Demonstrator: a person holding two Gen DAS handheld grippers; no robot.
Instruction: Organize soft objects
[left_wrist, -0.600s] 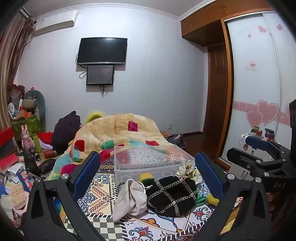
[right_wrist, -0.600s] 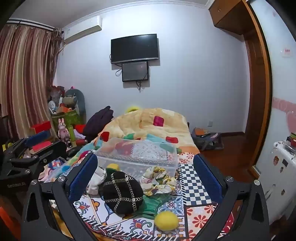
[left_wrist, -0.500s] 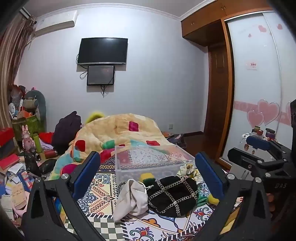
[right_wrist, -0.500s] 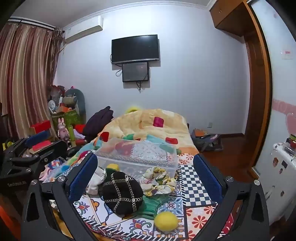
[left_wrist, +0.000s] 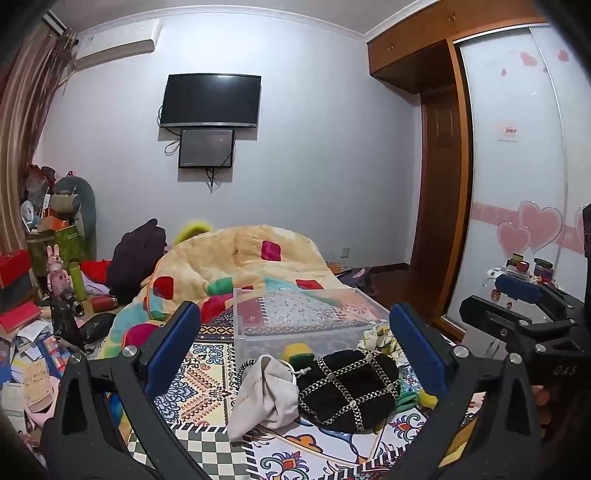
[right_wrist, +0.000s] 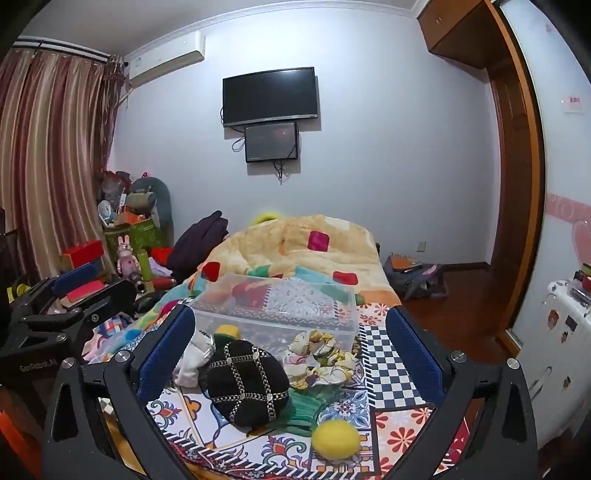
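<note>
A clear plastic bin (left_wrist: 306, 314) (right_wrist: 280, 306) sits on the patterned bedspread. In front of it lie a black chain-trimmed hat (left_wrist: 347, 387) (right_wrist: 247, 380), a beige drawstring pouch (left_wrist: 266, 391) (right_wrist: 192, 358), a floral scrunchie (right_wrist: 321, 354) (left_wrist: 380, 338), a green knit piece (right_wrist: 306, 406), a yellow ball (right_wrist: 335, 439) and a yellow-green item (left_wrist: 297, 350) (right_wrist: 225, 331). My left gripper (left_wrist: 295, 343) is open and empty, above the pile. My right gripper (right_wrist: 291, 343) is open and empty too; it also shows at the right of the left wrist view (left_wrist: 517, 306).
A rumpled yellow quilt (left_wrist: 240, 266) is heaped behind the bin. Clutter of boxes, toys and books (left_wrist: 44, 295) fills the left side. A wardrobe with sliding doors (left_wrist: 517, 184) stands on the right. A white cabinet (right_wrist: 561, 332) stands at the right.
Both views have drifted only slightly. Both grippers stay open and nothing on the bed has moved.
</note>
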